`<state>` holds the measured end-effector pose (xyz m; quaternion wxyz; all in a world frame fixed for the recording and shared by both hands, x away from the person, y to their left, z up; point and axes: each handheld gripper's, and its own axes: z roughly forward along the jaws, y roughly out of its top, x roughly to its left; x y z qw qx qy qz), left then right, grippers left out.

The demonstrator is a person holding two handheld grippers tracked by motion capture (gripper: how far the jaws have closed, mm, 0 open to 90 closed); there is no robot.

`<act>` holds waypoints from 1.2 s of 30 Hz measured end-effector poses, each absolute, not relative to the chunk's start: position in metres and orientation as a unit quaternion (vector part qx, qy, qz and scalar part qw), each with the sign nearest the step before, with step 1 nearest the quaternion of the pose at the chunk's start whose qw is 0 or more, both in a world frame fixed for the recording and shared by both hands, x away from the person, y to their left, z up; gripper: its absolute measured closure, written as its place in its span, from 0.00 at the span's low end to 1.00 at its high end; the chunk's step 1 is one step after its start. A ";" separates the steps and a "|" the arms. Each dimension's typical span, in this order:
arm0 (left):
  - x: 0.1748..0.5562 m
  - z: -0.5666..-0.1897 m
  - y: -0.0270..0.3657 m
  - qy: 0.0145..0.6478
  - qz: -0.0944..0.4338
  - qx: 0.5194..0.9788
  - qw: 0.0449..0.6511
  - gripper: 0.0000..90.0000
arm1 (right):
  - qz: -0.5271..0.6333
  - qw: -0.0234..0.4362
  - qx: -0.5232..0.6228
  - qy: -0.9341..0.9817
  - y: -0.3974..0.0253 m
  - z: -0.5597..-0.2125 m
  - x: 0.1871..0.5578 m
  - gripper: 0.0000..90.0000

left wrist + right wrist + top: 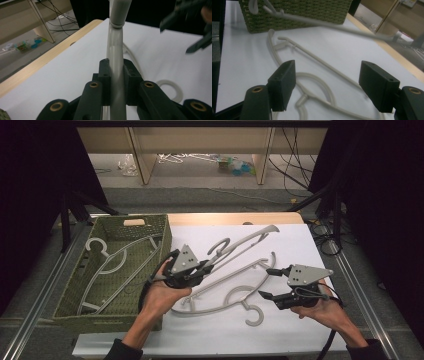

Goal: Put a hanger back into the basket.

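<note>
The left gripper is clamped on the bar of a pale grey plastic coat hanger, which sticks up off the white table just beside the green woven basket. Another grey hanger lies flat on the table, and one more rests in the basket. The right gripper is wide open above the flat one, holding nothing. I think the lifted hanger should swing over the rim slowly, so its hook does not catch.
</note>
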<state>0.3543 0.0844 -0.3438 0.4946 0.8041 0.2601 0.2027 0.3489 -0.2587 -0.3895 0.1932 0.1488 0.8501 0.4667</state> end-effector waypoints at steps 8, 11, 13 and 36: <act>0.346 -0.320 0.112 0.302 0.134 0.770 0.546 0.88 | 0.471 0.159 0.162 0.853 -0.267 -0.410 0.338 0.32; 0.345 -0.316 0.121 0.314 0.108 0.756 0.564 0.88 | 0.480 0.156 0.171 0.846 -0.270 -0.415 0.336 0.31; 0.345 -0.315 0.126 0.317 0.097 0.751 0.570 0.88 | 0.479 0.155 0.172 0.847 -0.271 -0.416 0.335 0.29; 0.353 -0.284 0.201 0.362 0.094 0.721 0.583 0.88 | 0.478 0.147 0.176 0.848 -0.275 -0.421 0.326 0.26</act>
